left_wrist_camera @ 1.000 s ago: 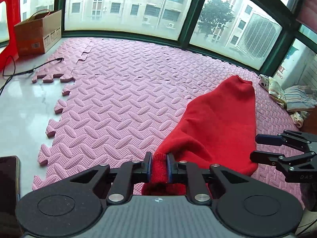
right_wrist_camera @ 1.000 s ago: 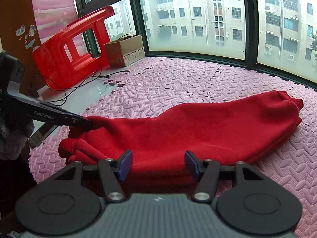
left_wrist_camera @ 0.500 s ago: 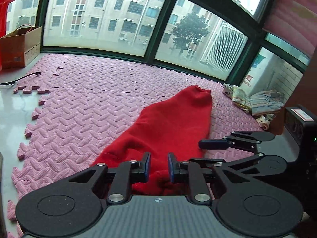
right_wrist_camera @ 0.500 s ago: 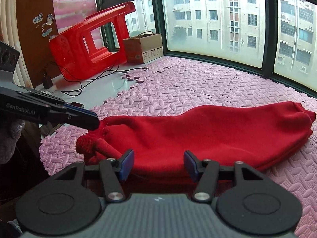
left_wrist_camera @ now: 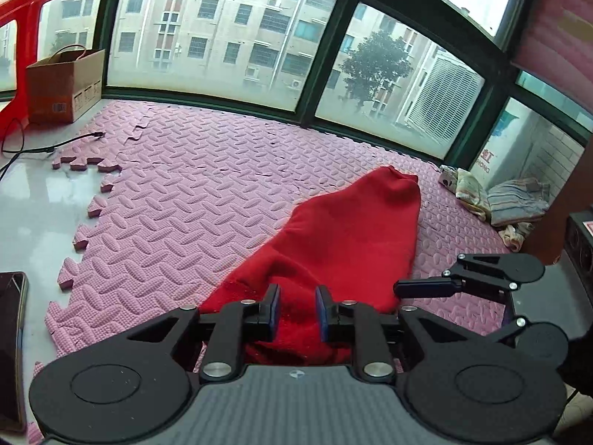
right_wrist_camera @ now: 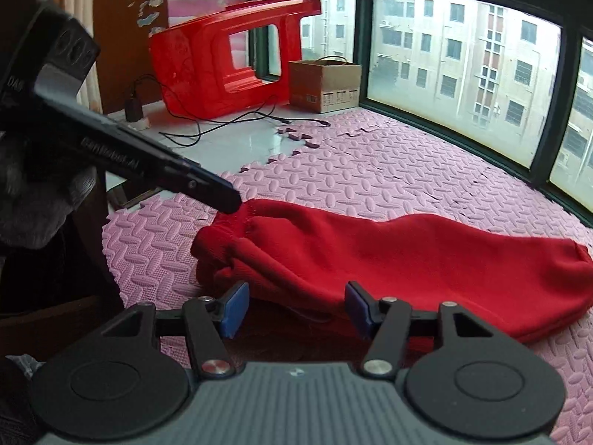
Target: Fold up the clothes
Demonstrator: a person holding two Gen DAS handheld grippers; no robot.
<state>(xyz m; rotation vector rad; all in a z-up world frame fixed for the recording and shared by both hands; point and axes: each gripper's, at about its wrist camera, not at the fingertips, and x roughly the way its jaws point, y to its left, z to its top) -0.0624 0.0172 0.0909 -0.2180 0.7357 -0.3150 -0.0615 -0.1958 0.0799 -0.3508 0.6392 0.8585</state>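
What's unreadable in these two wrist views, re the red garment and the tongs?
- Red garment, near edge: left wrist view, hidden behind the left tongs, whose jaws are opening; pad contact unclear.
- Garment's front hem: right wrist view, dark and blurred behind the right tongs, jaws opening around it.
- Garment type: bunched, cannot tell in either view.
- Clothes pile: left wrist view, too small to identify.

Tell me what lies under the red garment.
The red garment lies on the pink foam mat, which shows all around it. The part of the mat right beneath it is covered, so anything else between the two cannot be seen.
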